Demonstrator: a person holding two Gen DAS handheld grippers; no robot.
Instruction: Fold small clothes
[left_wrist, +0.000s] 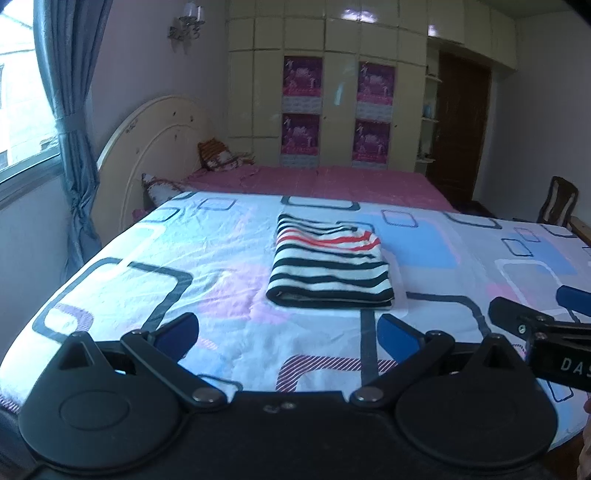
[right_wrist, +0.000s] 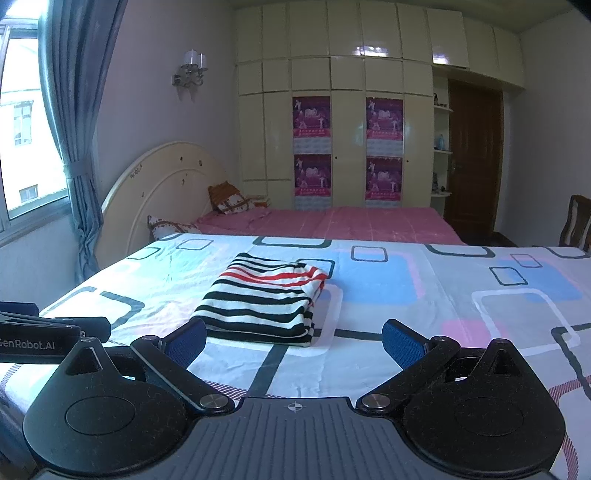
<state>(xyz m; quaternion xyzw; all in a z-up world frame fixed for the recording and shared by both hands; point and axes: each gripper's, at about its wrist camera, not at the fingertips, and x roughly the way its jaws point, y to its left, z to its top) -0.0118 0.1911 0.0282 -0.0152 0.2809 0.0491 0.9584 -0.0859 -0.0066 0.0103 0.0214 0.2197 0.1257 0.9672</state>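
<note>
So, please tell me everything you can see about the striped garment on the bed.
The striped garment is soft knit cloth, white with black stripes and a few red ones near the far end. It is folded into a neat layered rectangle, lying flat on the patterned bedsheet. Only the sheet touches it; both grippers are apart from it.

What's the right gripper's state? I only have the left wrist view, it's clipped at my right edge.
Observer: The right gripper is open, with nothing between its pads.
Operator: Is the right side of the shirt tidy?
Observer: The striped shirt shows its layer edges stacked down that side, slightly bunched at the far corner.
Operator: Is the left gripper clear of it?
Observer: Yes, the left gripper sits apart from the shirt, over the bedsheet.
</note>
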